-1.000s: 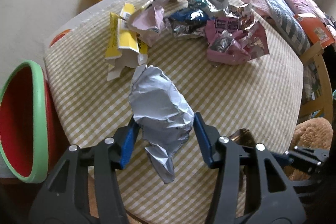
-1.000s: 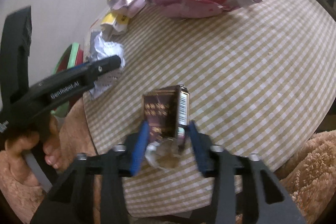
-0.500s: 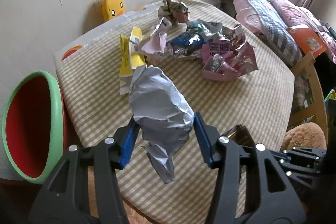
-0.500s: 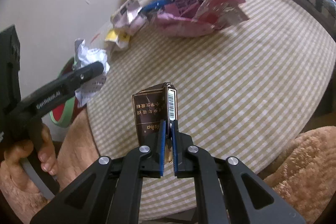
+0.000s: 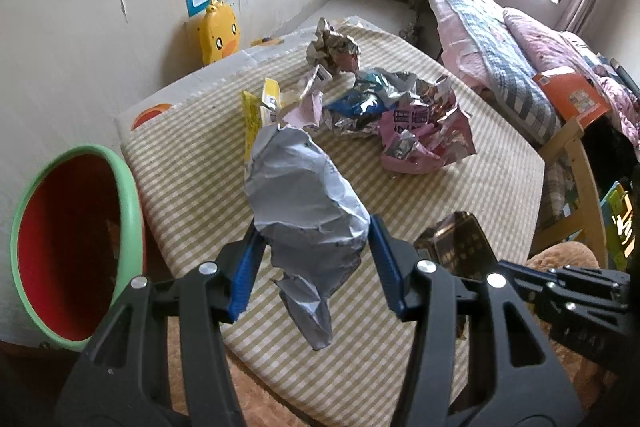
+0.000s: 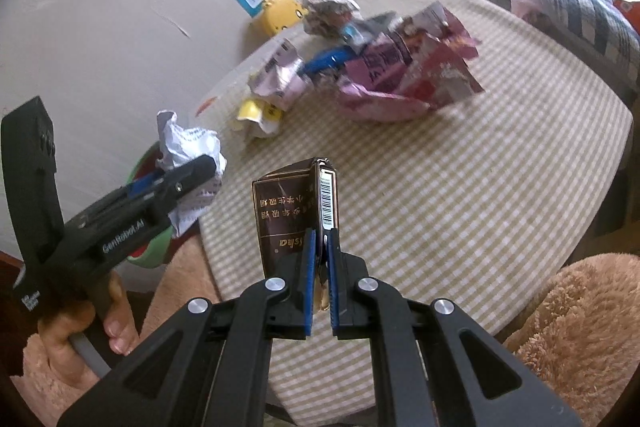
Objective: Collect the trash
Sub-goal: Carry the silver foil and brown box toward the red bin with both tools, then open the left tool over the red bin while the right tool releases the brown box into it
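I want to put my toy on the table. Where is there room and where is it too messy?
The near half of the checked table is bare, from the pink wrapper down to the near edge, and so is the right side toward the bed. The far end by the wall is crowded with the wrappers and the yellow packet.

Crinkled matt paper wad (image 5: 306, 203) — glossy cardboard box (image 6: 294, 211) — woven checked tablecloth (image 6: 460, 187).
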